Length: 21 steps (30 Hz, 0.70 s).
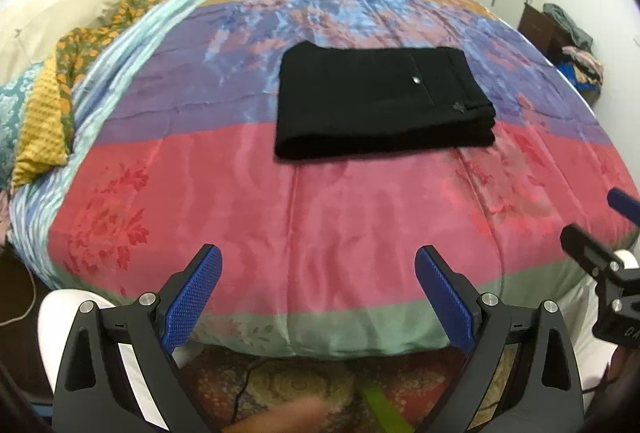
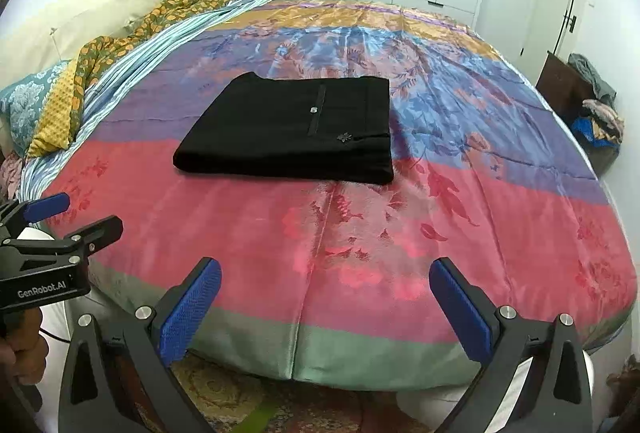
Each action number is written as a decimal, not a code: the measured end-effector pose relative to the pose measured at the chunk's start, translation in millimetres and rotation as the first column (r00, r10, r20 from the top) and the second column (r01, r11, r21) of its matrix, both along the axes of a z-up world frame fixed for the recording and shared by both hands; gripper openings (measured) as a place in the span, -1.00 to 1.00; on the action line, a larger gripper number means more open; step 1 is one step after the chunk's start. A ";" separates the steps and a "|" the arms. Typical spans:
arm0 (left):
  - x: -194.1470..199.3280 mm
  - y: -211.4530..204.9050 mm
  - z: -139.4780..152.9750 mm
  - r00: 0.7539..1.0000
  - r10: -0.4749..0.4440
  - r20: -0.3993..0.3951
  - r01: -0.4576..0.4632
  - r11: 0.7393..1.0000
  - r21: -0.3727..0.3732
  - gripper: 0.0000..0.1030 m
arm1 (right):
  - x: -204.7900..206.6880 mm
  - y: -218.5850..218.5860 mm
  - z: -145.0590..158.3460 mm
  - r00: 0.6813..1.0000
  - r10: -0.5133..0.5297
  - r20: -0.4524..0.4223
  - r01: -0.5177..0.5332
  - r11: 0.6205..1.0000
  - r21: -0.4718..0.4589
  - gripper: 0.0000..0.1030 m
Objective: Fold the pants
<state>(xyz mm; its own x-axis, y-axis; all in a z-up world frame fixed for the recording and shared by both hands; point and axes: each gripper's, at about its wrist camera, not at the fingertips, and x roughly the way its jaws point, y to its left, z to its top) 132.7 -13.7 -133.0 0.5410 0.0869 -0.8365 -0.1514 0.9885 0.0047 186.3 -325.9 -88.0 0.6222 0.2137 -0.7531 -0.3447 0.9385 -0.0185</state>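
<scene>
On the middle of the bed, the black pants (image 1: 384, 101) are seen folded into a compact rectangle, several layers stacked, with a pocket button facing up and the waistband at the right edge. Soft, limp cloth of moderate weight is judged here; the stack would sag and slide apart if lifted by one corner. A hold is best taken on the thick folded edge nearest the viewer, all layers pinched together, one grip toward each end. Some slipping may be expected on the glossy striped bedspread (image 1: 320, 233) beneath. Both tools are held well apart from the garment, near the foot of the bed: the left gripper (image 1: 318, 265) and the right gripper (image 2: 326, 279) are each spread wide, with nothing between the blue pads. Pillows (image 1: 44, 101) are piled at the left side.
</scene>
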 end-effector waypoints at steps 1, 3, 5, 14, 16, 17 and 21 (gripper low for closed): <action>-0.4 0.7 1.6 1.000 0.002 0.004 -0.002 1.000 0.002 0.91 | -0.5 -0.7 2.4 1.000 0.003 -0.002 -0.003 1.000 0.000 0.99; -0.4 1.5 7.0 1.000 0.001 0.013 -0.001 1.000 0.012 0.95 | 0.9 -3.5 6.5 1.000 0.008 -0.021 -0.007 1.000 0.011 0.99; -1.7 2.7 16.3 0.999 -0.010 0.032 0.010 1.000 0.006 0.99 | 0.4 -9.1 13.3 1.000 0.006 -0.013 -0.006 0.999 0.041 0.99; -19.2 0.7 56.4 0.986 -0.067 0.153 0.051 0.993 0.106 0.99 | -6.0 -20.1 38.4 0.997 -0.073 -0.017 0.074 0.996 0.054 0.99; -21.6 0.1 58.6 0.989 -0.060 0.135 0.050 0.996 0.074 0.99 | -8.1 -19.0 36.4 0.996 -0.081 -0.042 0.082 0.996 0.032 0.99; -22.7 -0.4 59.6 0.991 -0.049 0.127 0.041 0.997 0.066 0.99 | -9.6 -18.0 37.0 0.996 -0.077 -0.046 0.078 0.997 0.027 0.99; -24.7 -6.0 59.0 0.997 -0.035 0.069 0.028 0.994 0.102 0.99 | -18.2 -11.0 40.4 0.997 -0.035 -0.063 0.037 0.999 0.024 0.99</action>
<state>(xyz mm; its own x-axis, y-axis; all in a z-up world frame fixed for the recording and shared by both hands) 107.9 -19.7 -74.0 0.6022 0.1509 -0.7840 -0.1240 0.9877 0.0948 168.1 -336.9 -47.5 0.5814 0.2113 -0.7857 -0.3106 0.9502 0.0257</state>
